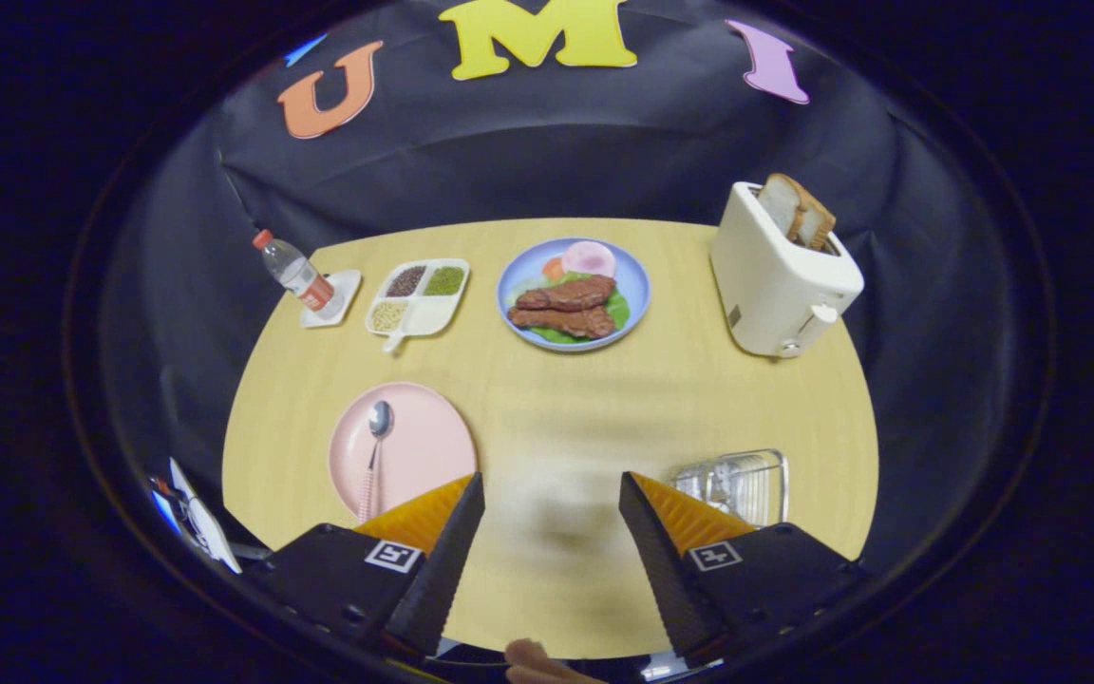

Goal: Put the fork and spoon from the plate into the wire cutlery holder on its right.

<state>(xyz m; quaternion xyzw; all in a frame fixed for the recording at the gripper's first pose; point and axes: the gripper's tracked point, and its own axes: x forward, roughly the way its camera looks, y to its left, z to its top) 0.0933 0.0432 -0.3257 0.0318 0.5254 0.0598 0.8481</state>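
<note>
The tool [552,494] hangs wide and empty over bare desk [556,399]. At ten o'clock, the spoon [374,446] lies on the pink plate [428,442], handle toward the fingers, easy to pinch. At two o'clock stands the wire holder [737,483]; no fork on the plate.

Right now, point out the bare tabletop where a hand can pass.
Widest free patch: the table between pink plate, blue plate and wire holder, just ahead of the open gripper. Crowded: far edge, with bottle, divided tray, toaster.
</note>
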